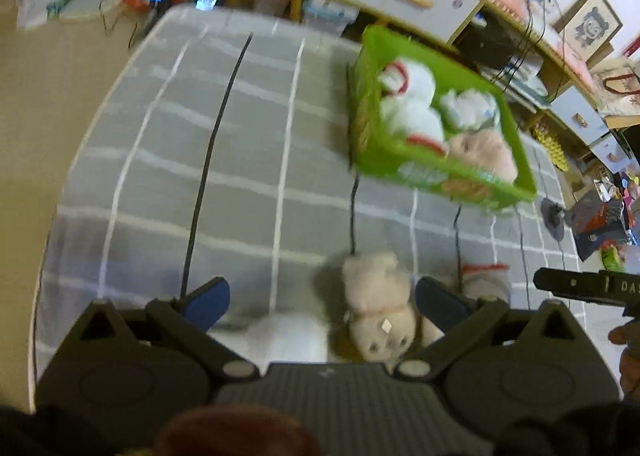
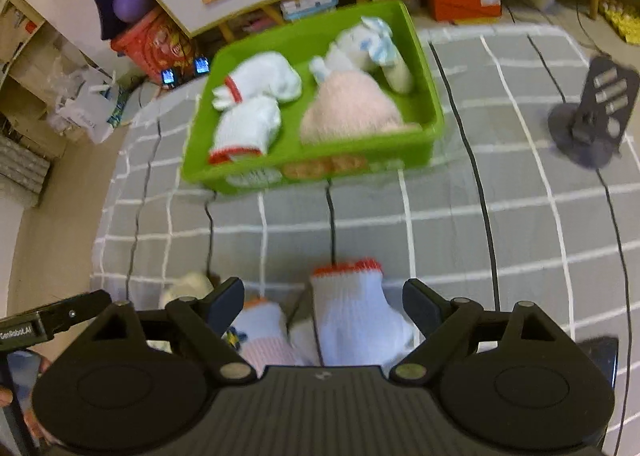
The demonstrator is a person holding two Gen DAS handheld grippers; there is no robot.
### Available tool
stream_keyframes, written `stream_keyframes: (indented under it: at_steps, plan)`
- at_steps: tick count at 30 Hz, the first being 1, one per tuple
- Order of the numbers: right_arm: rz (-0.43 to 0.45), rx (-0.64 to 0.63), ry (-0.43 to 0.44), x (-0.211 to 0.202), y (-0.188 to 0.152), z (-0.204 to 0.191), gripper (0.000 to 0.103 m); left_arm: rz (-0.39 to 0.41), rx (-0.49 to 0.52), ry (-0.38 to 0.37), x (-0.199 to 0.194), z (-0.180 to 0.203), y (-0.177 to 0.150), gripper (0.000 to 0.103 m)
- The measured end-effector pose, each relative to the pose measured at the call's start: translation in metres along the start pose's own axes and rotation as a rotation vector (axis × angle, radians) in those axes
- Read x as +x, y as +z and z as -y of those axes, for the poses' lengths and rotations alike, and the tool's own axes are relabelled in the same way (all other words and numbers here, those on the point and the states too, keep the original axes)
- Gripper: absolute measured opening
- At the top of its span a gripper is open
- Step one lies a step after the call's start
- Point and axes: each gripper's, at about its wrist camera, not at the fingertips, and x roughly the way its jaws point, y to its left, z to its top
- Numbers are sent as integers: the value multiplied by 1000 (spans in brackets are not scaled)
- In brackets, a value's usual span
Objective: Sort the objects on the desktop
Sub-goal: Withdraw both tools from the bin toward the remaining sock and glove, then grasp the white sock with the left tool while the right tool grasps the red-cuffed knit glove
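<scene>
Right tongs spread over white glove, near of green bin | left tongs spread over plush bear | risk: blurred view, perhaps tongs pinch table cloth too.

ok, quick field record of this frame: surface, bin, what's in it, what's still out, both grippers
surface: grey checked cloth
bin: green bin at the far side of the cloth
in bin: white gloves with red cuffs, pink plush, white and blue plush
still out: cream teddy bear, white glove with red cuff
left gripper: open, bear between the fingers
right gripper: open, glove between the fingers
</scene>
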Motion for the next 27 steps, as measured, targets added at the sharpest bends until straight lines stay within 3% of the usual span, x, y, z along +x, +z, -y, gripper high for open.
stream_keyframes:
  at_steps: [3, 7, 16, 27]
  plan:
    - [-26, 11, -33, 9, -9, 8, 87, -33, 27, 36, 6, -6, -10, 102]
    - [-62, 44, -7, 18, -15, 20, 87, -71, 102, 83, 11, -4, -21, 102]
    - [-71, 153, -28, 26, -9, 49, 87, -116, 318, 151, 22, 19, -40, 102]
    - [-139, 201, 68, 52, -12, 44, 88, -134, 379, 197, 33, 13, -45, 102]
